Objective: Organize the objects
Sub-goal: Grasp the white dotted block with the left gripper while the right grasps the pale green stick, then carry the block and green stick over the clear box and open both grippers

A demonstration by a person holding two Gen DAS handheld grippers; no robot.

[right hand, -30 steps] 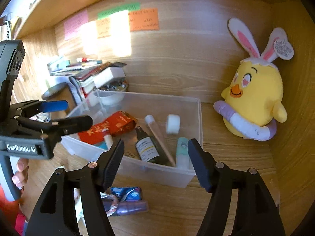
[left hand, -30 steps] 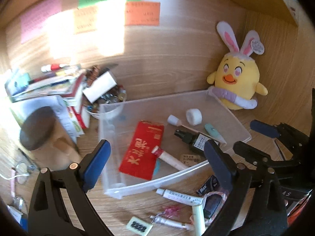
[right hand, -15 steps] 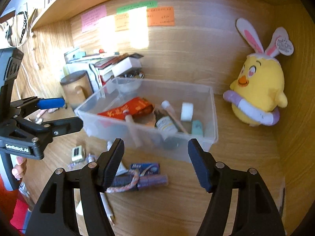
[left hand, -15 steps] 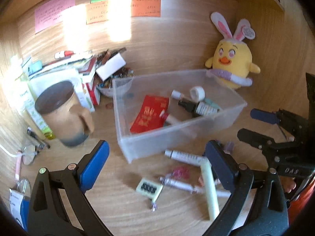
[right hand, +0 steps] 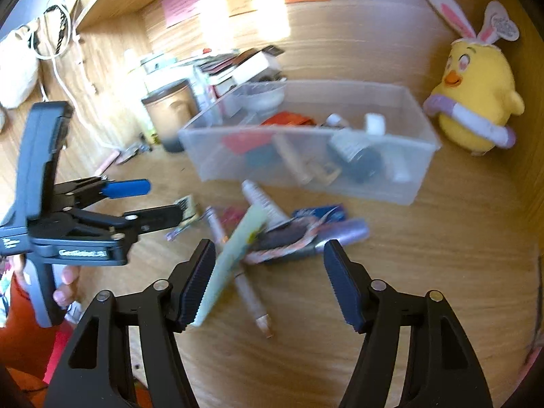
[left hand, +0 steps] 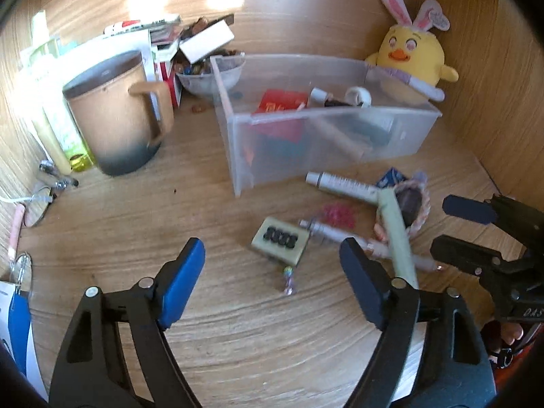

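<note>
Both grippers have pulled back from the clear bin (left hand: pixel 326 136), so way more of the wooden desk (left hand: pixel 170 306) shows now. Left gripper (left hand: pixel 272 272) hangs wide open over bare wood, holding nothing, and the right gripper (right hand: pixel 268 272) is spread open too, empty. Just ahead sits the loose pile: a pale green tube (left hand: pixel 396 231), white tube (left hand: pixel 340 183) and combination lock (left hand: pixel 280 239), all near the bin's front wall. Brown mug (left hand: pixel 115 115) sits toward the left edge, yellow chick plush (left hand: pixel 413 51) in the back right corner.

Both wrist views look forward and down along open tongs, from the near edge of the wooden table (left hand: pixel 136 231); they share the clear plastic bin (left hand: pixel 401 125) (right hand: pixel 418 156) and yellow plush chick (left hand: pixel 411 54) (right hand: pixel 476 98).
</note>
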